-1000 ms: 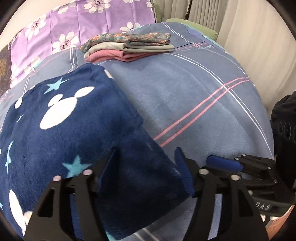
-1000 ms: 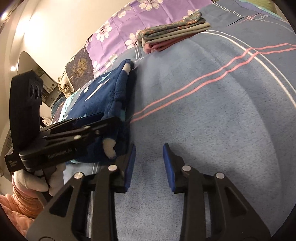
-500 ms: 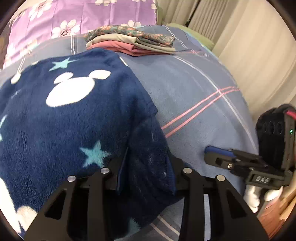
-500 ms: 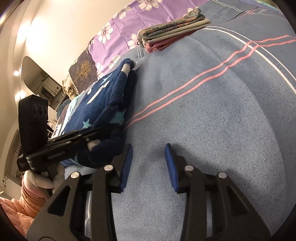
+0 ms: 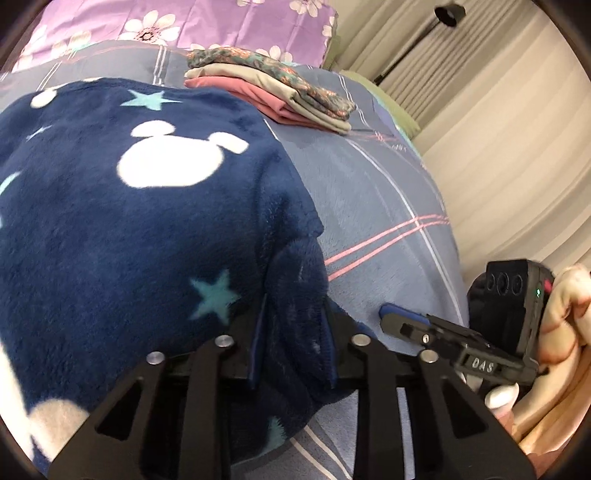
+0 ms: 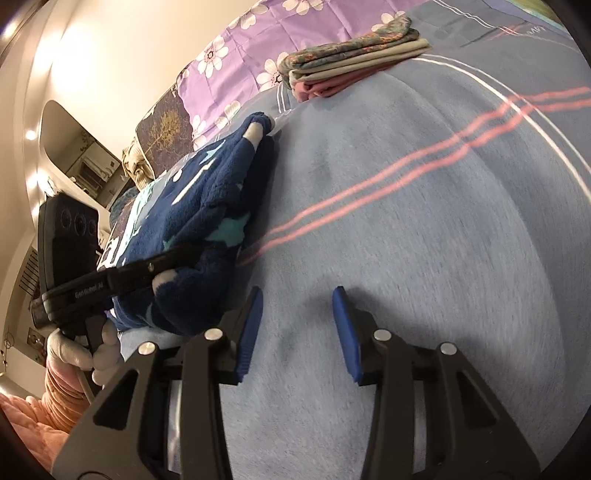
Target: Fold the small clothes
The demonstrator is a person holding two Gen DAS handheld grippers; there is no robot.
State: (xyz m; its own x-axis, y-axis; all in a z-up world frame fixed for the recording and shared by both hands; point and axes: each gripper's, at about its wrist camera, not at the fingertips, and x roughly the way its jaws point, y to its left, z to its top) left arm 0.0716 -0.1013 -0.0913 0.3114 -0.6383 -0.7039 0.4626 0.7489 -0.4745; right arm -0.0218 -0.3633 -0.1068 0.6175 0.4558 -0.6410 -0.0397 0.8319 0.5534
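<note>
A navy fleece garment (image 5: 147,229) with white mouse heads and pale stars lies spread on the blue bedspread (image 5: 369,206). My left gripper (image 5: 294,300) has its jaws closing on the garment's near right corner, and a fold of fleece is bunched between the pads. From the right wrist view, the same garment (image 6: 207,206) lies at the left, with the left gripper (image 6: 181,256) biting into its edge. My right gripper (image 6: 297,295) hovers over bare bedspread (image 6: 406,221), jaws opening with nothing between them. It shows side-on as right gripper (image 5: 391,317).
A stack of folded clothes (image 5: 280,92), patterned over beige over pink, sits at the far side of the bed; the stack (image 6: 351,62) also shows from the right. Purple floral bedding (image 5: 207,22) lies behind it. Curtains (image 5: 498,110) hang right of the bed. A gloved hand (image 6: 74,350) holds the left gripper.
My left gripper slid forward over the garment's corner, rolled a little, and its jaws narrowed around the fleece. The right gripper stayed put and its jaws widened slightly.
</note>
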